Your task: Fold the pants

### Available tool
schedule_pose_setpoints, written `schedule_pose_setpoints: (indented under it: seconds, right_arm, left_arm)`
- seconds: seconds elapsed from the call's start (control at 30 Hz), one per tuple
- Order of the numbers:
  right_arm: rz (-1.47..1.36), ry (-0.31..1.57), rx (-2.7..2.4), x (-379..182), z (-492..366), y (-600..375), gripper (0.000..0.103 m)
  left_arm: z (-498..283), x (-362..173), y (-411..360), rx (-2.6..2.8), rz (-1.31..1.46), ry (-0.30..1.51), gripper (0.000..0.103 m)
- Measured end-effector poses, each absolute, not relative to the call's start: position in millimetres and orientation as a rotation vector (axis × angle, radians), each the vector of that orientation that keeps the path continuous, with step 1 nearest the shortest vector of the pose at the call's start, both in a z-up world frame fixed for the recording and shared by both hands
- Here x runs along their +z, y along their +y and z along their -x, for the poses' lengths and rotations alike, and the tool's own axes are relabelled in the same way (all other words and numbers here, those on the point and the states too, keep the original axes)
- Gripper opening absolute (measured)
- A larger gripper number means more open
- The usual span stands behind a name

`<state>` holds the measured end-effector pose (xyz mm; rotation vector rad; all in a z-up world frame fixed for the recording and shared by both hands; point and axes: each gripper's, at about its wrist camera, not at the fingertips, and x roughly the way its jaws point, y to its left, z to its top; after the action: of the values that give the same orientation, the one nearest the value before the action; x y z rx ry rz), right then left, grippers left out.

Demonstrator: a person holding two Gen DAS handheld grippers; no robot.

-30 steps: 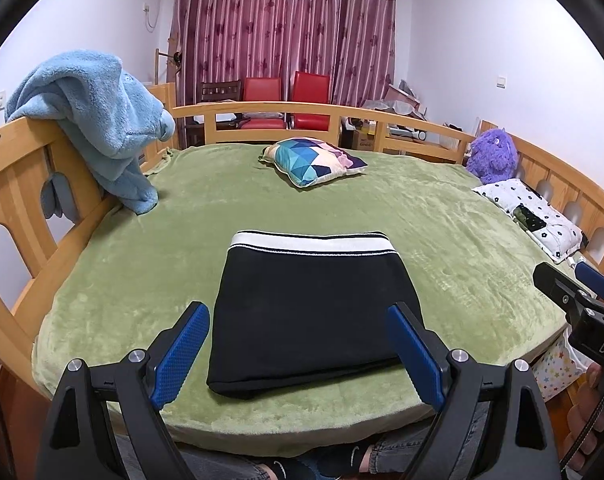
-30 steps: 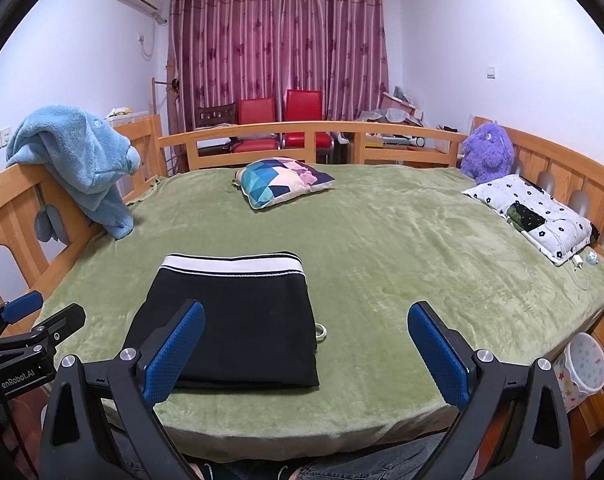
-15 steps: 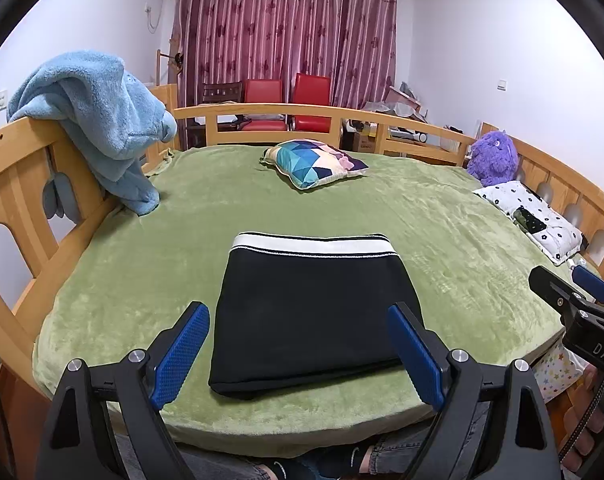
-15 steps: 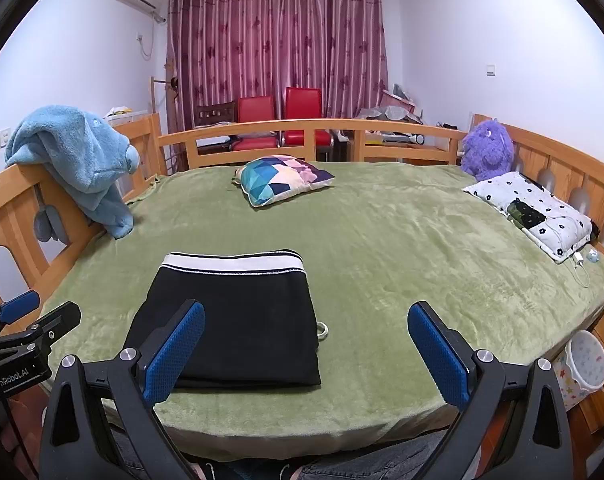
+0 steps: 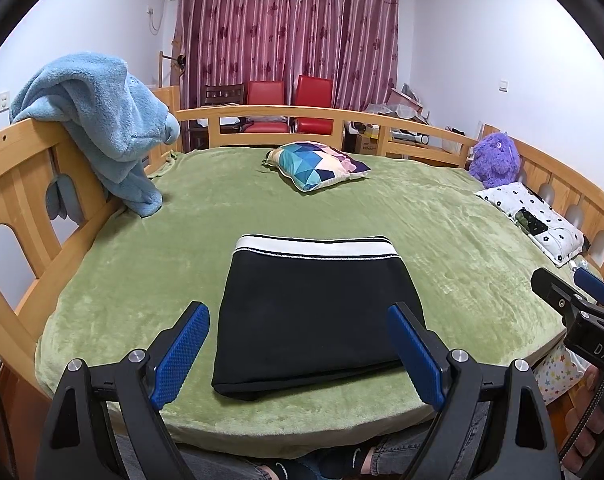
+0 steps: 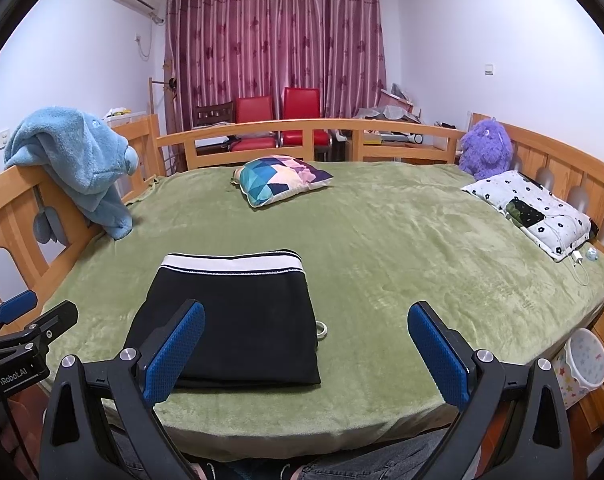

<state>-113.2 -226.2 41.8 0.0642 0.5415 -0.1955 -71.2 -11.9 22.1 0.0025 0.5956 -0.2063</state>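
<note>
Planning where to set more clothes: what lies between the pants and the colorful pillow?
Only bare green blanket between pants and pillow; both views show it.

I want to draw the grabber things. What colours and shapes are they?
Both look the same. The left gripper and the right gripper each have two black, angular plastic arms with silver round screws. Their fingertips wear bright blue pads with a bumpy dotted texture. White letters are printed on each black body, only partly readable. A thin black cable runs beside the right gripper's body in the left view.
</note>
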Motion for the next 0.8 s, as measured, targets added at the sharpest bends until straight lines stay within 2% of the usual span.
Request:
schedule_pose_setpoints:
  seconds: [0.8]
  right_arm:
    - [-0.075,0.545,-0.183,30,112,-221,0.100]
  left_arm:
    - [74,29,-8,-0.158,0.014,0.592,0.090]
